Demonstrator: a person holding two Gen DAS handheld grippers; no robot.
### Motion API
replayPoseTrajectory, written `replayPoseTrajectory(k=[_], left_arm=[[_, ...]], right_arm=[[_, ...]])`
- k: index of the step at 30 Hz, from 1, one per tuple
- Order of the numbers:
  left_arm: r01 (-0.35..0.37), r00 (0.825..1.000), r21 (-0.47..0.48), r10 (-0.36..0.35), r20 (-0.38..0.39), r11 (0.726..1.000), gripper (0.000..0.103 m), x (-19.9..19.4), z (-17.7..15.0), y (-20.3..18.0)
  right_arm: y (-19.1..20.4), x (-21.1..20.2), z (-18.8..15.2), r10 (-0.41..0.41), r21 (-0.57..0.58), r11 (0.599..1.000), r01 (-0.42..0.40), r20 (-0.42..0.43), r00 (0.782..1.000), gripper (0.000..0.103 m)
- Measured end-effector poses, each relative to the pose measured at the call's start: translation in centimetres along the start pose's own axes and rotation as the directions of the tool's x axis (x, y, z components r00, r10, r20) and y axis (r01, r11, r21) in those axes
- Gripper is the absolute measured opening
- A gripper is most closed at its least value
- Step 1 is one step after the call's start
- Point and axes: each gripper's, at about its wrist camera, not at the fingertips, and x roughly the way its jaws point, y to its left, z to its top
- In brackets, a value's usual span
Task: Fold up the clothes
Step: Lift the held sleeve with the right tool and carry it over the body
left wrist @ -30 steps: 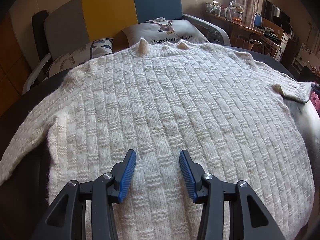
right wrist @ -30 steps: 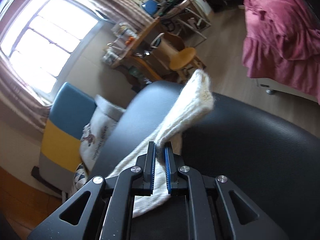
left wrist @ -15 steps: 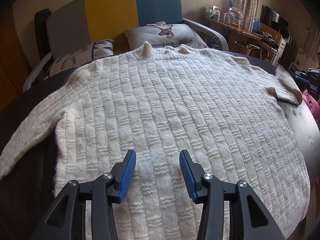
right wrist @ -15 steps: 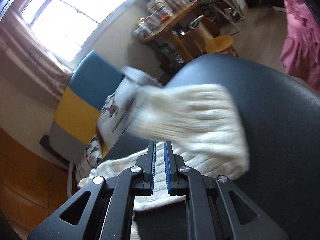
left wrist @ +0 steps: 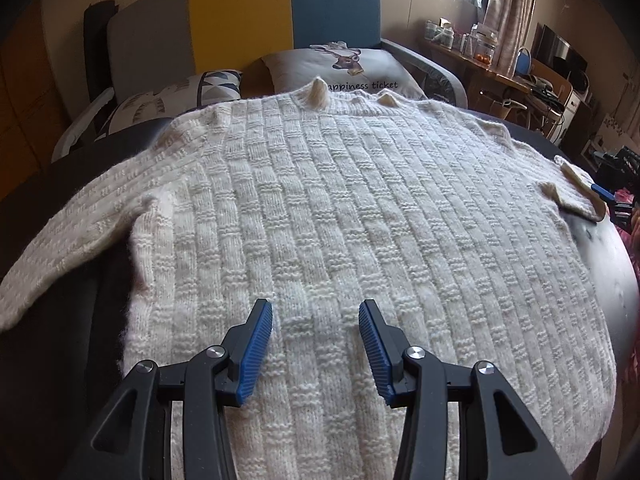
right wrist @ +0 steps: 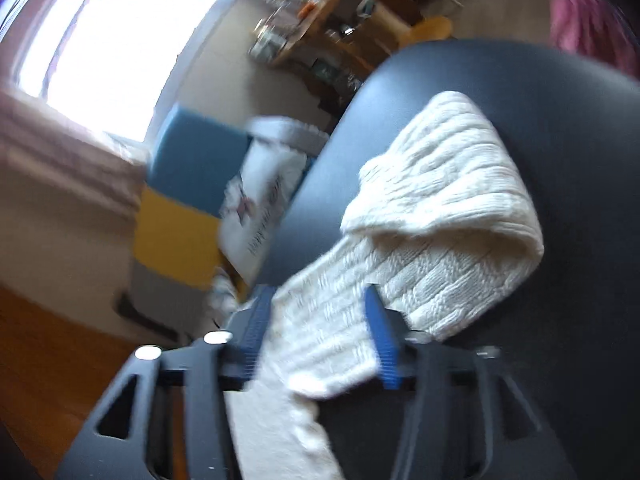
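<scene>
One cream sweater, dark table, sofa

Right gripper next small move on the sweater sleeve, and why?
Probably back the right gripper off the sleeve. Its jaws are opening with knit between them, and the sleeve lies doubled over on the black table, short of the sweater body. The left gripper hovers open over it.

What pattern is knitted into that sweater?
Cream sweater with a basket-weave pattern of ribbed columns broken by raised blocks; clearest in the left wrist view.
</scene>
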Motion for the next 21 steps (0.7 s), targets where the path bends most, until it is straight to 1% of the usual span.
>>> replayPoseTrajectory(k=[3,5,7,8,12,13,14,15,16,18,19,20,21], left_arm=[[-0.011,1.0,0.009,0.011,-0.005,1.0,0.046,0.2,0.0,-0.2],[-0.018,1.0,0.02,0.018,-0.008,1.0,0.046,0.4,0.0,-0.4],[-0.022,1.0,0.027,0.022,-0.008,0.999,0.046,0.6,0.2,-0.6],[-0.02,1.0,0.026,0.02,-0.01,0.999,0.046,0.7,0.3,-0.6],[-0.015,1.0,0.02,0.015,-0.016,1.0,0.046,0.9,0.5,-0.5],[-0.014,1.0,0.02,0.014,-0.016,1.0,0.046,0.9,0.6,-0.5],[-0.013,1.0,0.02,0.013,-0.016,1.0,0.046,0.9,0.7,-0.5],[-0.01,1.0,0.016,0.01,-0.015,1.0,0.046,0.9,0.9,-0.5],[-0.009,1.0,0.013,0.009,-0.01,1.0,0.046,0.8,1.1,-0.5],[-0.038,0.999,0.037,0.036,0.04,0.999,0.046,0.4,1.7,-0.8],[-0.088,0.993,0.057,0.083,0.082,0.994,0.046,0.3,1.9,-0.9],[-0.137,0.984,0.073,0.127,0.122,0.988,0.046,0.2,2.1,-1.1],[-0.155,0.981,0.054,0.148,0.127,0.986,0.046,0.3,2.3,-0.8]], right_arm=[[-0.8,0.9,0.7,-0.034,0.066,0.997,0.032,0.03,0.999,0.061],[-0.5,1.9,1.2,-0.09,0.052,0.995,0.088,0.04,0.995,0.061],[-0.2,3.0,1.6,-0.166,0.048,0.985,0.164,0.052,0.985,0.061],[-0.3,3.3,1.7,-0.182,0.066,0.982,0.178,0.062,0.981,0.061],[-1.4,4.0,2.1,-0.207,0.169,0.968,0.186,0.114,0.972,0.061],[-1.4,3.9,2.2,-0.223,0.191,0.962,0.195,0.138,0.965,0.056],[-1.2,4.0,2.3,-0.247,0.191,0.957,0.217,0.152,0.957,0.033],[-0.7,4.3,2.4,-0.274,0.163,0.955,0.249,0.156,0.949,0.016],[0.0,4.7,2.4,-0.292,0.119,0.954,0.276,0.155,0.944,0.005],[1.6,4.7,2.5,-0.288,0.019,0.957,0.289,0.172,0.942,0.005],[2.8,4.8,2.5,-0.29,-0.05,0.952,0.303,0.181,0.94,0.005],[3.9,4.9,2.4,-0.283,-0.112,0.946,0.305,0.177,0.943,0.005],[5.0,4.8,2.1,-0.271,-0.171,0.939,0.299,0.17,0.947,0.005]])
